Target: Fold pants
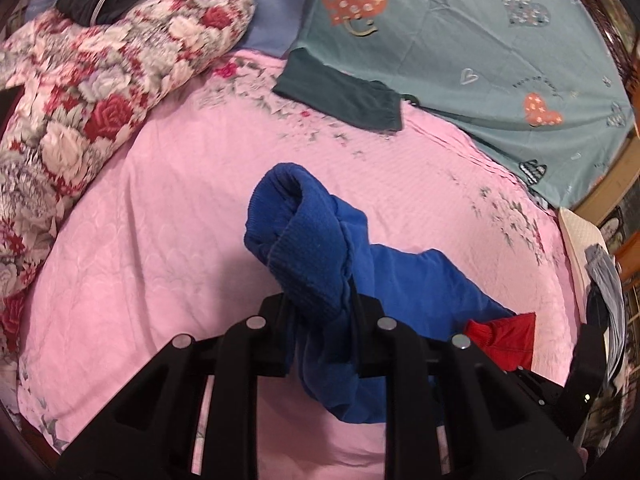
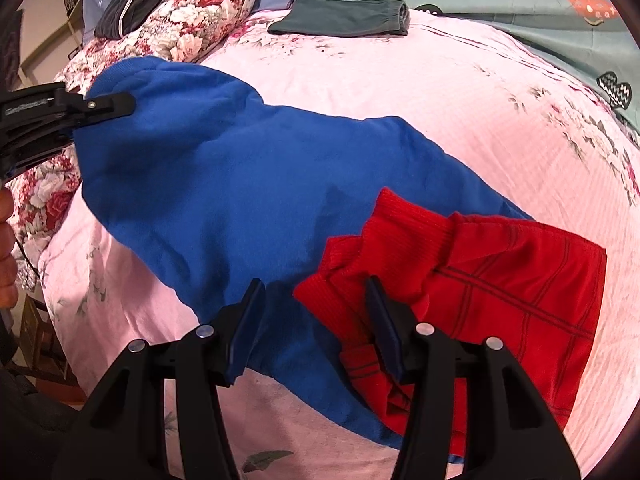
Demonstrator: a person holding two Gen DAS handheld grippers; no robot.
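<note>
The left gripper [image 1: 320, 312] was clenched on the ribbed cuff of the blue-and-red pants [image 2: 248, 184], lifting it off the pink bedspread [image 1: 160, 208]. The right gripper [image 2: 316, 320] straddled the red waist end, jaws apart. A floral quilt [image 1: 100, 80] and folded green garment [image 1: 344, 96] lay nearby.

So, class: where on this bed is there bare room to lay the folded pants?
Free: pink sheet between the floral quilt and blue pants, and the stretch before the dark green folded garment. Crowded: the near right, where the red part and both hand-held grippers sit.
</note>
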